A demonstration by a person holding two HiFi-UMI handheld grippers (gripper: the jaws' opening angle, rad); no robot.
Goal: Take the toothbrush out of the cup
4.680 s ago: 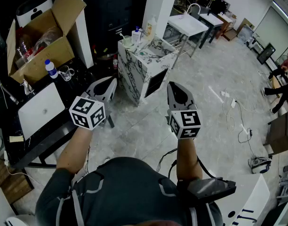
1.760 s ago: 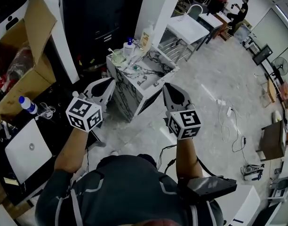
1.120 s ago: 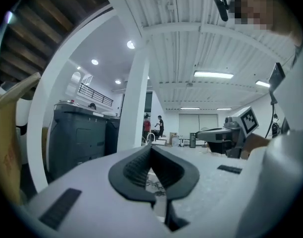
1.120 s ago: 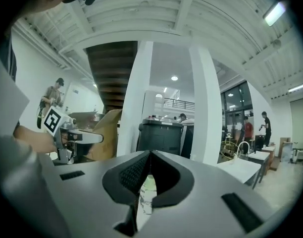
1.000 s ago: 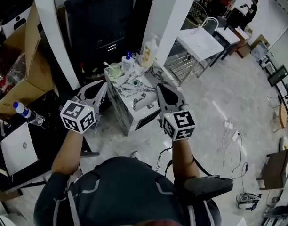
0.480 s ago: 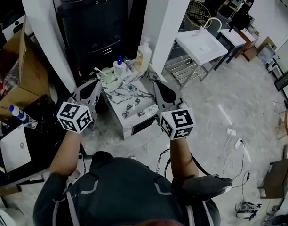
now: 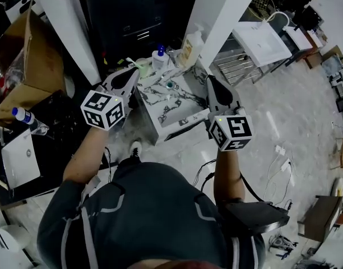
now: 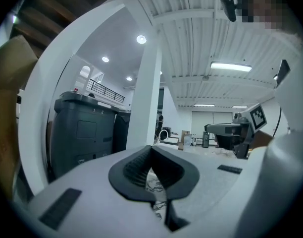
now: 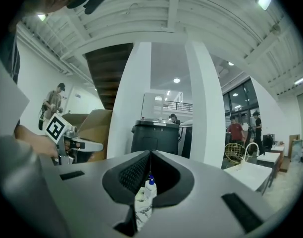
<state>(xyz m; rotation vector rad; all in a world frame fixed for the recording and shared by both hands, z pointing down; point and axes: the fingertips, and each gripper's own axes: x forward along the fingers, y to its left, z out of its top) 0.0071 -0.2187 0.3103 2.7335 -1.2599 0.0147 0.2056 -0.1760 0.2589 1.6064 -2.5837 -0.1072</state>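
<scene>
Head view shows a big room with a shiny pale floor (image 7: 283,111), two white posts (image 7: 65,21) and a dark bin (image 7: 132,15) at 12 o'clock. A brown box (image 7: 31,55) sits at 10 o'clock. Right in front of the person is a small table (image 7: 185,102) with a black-and-white stone look. Its top looks hard and smooth, so things may slide on it. The left tool (image 7: 133,73) is at the table's 10 o'clock corner and the right tool (image 7: 209,80) is at its 2 o'clock side. Both tools are closed tight with nothing in them. At the far edge stand a tall soap bottle (image 7: 191,42) and a bottle with a blue cap (image 7: 159,58). The pale green cup (image 7: 143,67) is at the table's 11 o'clock, just beside the left tool's tip. The toothbrush (image 7: 130,61) stands in the cup and leans out toward 10 o'clock. It is likely light, thin, stiff and a bit slippery. The best place to hold it is the part of the handle that sticks up above the rim. The cup looks light too and could tip.
</scene>
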